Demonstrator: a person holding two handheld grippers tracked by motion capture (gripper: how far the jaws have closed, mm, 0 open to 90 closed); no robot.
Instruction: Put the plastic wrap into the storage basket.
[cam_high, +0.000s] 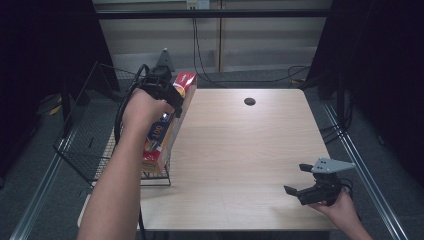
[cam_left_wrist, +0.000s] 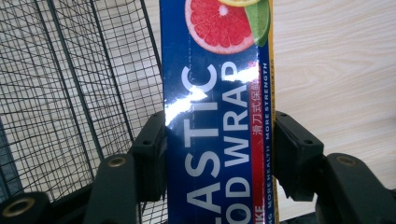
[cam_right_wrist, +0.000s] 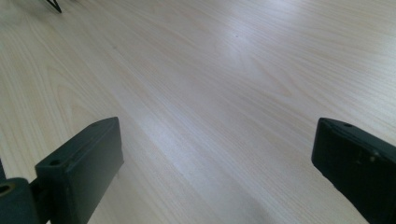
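Long blue cardboard plastic-wrap box (cam_left_wrist: 217, 116), printed with a cut grapefruit and white lettering, was gripped across its width by the left gripper (cam_left_wrist: 219, 154), both black jaws being pressed against its long sides. In the high view the box (cam_high: 170, 122) was held tilted at the table's left edge, above the rim of a black wire-mesh basket (cam_high: 85, 150), whose grid was seen just beside the box (cam_left_wrist: 70, 93). The right gripper (cam_high: 300, 181) was held well apart, near the front right corner of the pale wooden table (cam_high: 240, 150), its jaws spread wide with nothing between them.
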